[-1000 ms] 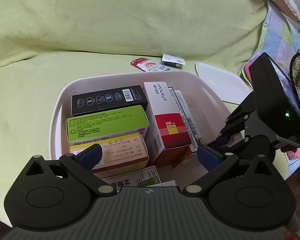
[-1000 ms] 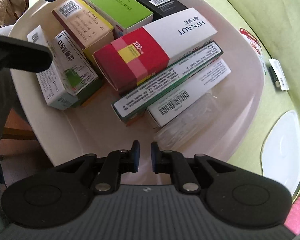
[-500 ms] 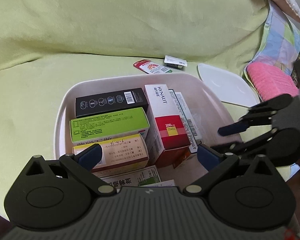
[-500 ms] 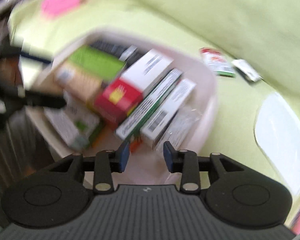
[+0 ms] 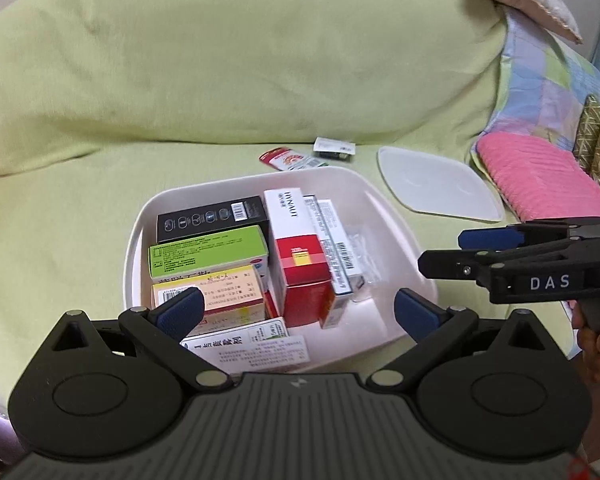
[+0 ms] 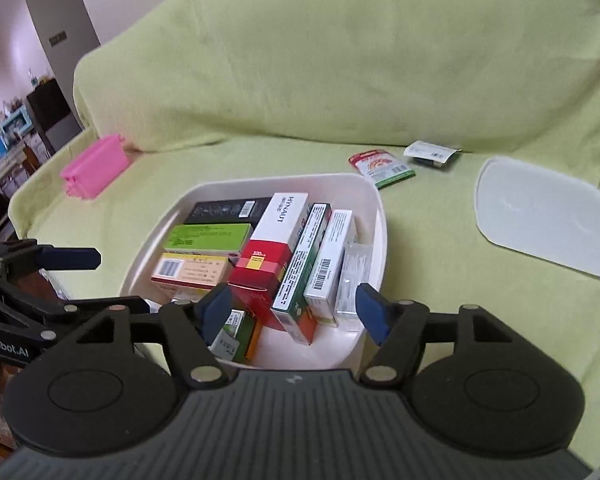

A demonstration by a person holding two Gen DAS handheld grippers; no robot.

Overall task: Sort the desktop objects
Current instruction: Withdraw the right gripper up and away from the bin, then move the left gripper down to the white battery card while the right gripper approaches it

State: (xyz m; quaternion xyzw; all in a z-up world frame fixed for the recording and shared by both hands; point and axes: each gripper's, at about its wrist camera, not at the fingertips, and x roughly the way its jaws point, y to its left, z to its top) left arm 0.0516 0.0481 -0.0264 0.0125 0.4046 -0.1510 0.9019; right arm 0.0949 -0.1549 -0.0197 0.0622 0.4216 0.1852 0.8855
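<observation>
A white bin (image 5: 392,216) (image 6: 374,204) sits on a green-covered sofa, packed with several medicine boxes: a black one (image 5: 212,218), a green one (image 5: 208,250), a red-and-white HYNAUT box (image 5: 296,240) (image 6: 274,236) and narrow white ones (image 6: 328,256). My left gripper (image 5: 296,312) hangs open over the bin's near edge, holding nothing. My right gripper (image 6: 294,312) is open and empty above the bin's near right corner; it shows in the left wrist view as the black right gripper (image 5: 448,250). Beyond the bin lie a red sachet (image 5: 290,159) (image 6: 382,168) and a small white packet (image 5: 335,148) (image 6: 432,153).
The bin's translucent lid (image 5: 438,184) (image 6: 544,216) lies flat on the sofa to the right. A pink ribbed item (image 5: 540,178) sits further right by patterned cushions. A pink box (image 6: 94,170) rests on the seat at far left. The sofa back rises behind.
My right gripper has pulled up and back out of the bin and opened from shut. The left gripper has stayed open and drawn back slightly, widening its view.
</observation>
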